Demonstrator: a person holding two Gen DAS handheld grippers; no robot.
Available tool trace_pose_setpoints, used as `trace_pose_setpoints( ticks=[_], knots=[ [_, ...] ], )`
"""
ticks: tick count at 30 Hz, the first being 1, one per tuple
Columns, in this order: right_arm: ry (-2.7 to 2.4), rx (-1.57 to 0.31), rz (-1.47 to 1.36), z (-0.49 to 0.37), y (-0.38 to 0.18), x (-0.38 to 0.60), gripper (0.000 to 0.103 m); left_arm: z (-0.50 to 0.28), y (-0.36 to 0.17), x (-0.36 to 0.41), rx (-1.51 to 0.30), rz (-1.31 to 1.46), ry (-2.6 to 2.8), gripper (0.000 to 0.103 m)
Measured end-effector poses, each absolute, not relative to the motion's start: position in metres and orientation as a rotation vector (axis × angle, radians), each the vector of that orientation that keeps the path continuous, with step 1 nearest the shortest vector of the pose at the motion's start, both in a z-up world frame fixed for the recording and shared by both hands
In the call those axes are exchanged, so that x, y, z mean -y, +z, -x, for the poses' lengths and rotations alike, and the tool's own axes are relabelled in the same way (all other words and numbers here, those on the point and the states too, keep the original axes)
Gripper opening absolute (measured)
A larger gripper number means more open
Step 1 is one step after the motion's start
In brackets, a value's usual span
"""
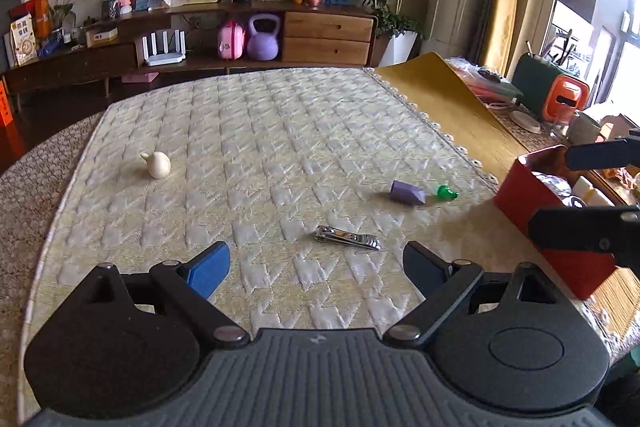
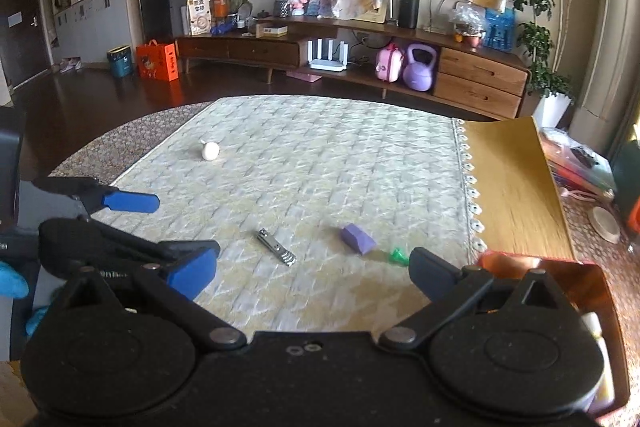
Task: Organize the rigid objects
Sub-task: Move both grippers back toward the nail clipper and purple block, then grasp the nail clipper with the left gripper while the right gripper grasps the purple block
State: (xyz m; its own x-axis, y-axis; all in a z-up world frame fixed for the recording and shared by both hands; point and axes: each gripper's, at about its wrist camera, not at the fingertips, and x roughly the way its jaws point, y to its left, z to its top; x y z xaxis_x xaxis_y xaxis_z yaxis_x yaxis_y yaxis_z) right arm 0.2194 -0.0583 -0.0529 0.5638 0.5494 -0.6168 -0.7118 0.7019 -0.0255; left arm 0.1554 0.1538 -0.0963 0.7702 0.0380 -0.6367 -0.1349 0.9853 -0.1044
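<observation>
On the quilted cream mat (image 1: 280,131) lie a metal nail clipper (image 1: 347,238), a purple block (image 1: 408,192), a small green piece (image 1: 447,192) and a white garlic-shaped object (image 1: 157,164). My left gripper (image 1: 316,267) hovers open just short of the nail clipper, nothing between its blue pads. My right gripper (image 2: 312,273) is open and empty too, with the nail clipper (image 2: 276,247), purple block (image 2: 358,239) and green piece (image 2: 398,255) just ahead of it. The right gripper (image 1: 552,191) also shows over the red box (image 1: 552,227). The left gripper (image 2: 188,225) appears at the left.
The red box (image 2: 560,267) with items inside stands at the mat's right edge. A yellow curled mat (image 1: 448,99) and desk clutter (image 1: 560,95) lie beyond it. The white object (image 2: 210,150) is far left on the mat. A blue-gloved hand (image 2: 12,283) shows at the left.
</observation>
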Motion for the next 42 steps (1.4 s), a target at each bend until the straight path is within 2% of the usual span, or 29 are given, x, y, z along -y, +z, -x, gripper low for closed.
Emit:
trace_pose_setpoints(
  ticks=[13,18,20,26,29,34,38,39,41,42],
  knots=[
    [0.808,-0.694,0.308,-0.28,-0.084,0.045,0.102,-0.196,-0.133,-0.145,-0.701,0.137,0.059,0.094],
    [0.828,-0.738,0.337,-0.298,-0.097,0.04,0.098,-0.206,-0.145,-0.138,-0.71,0.127,0.042,0.094],
    [0.84,-0.74,0.356,-0.304,-0.101,0.036,0.095,-0.21,-0.148,-0.137,-0.705,0.115,0.052,0.094],
    [0.855,-0.785,0.404,-0.326,-0.121,0.015,0.075,-0.219,-0.156,-0.135,-0.69,0.131,0.047,0.094],
    [0.854,-0.79,0.436,-0.334,-0.131,0.007,0.073,-0.221,-0.16,-0.132,-0.685,0.114,0.064,0.094],
    [0.851,-0.806,0.457,-0.344,-0.141,-0.001,0.058,-0.223,-0.161,-0.129,-0.683,0.098,0.066,0.094],
    [0.86,-0.815,0.438,-0.347,-0.145,0.0,0.054,-0.224,-0.161,-0.125,-0.689,0.068,0.067,0.093],
    [0.862,-0.814,0.435,-0.347,-0.144,0.0,0.049,-0.225,-0.161,-0.125,-0.688,0.066,0.067,0.091],
    [0.866,-0.813,0.425,-0.346,-0.143,0.0,0.043,-0.224,-0.161,-0.123,-0.682,0.054,0.072,0.078],
    [0.867,-0.812,0.421,-0.346,-0.143,0.0,0.038,-0.224,-0.161,-0.123,-0.678,0.05,0.074,0.076]
  ],
)
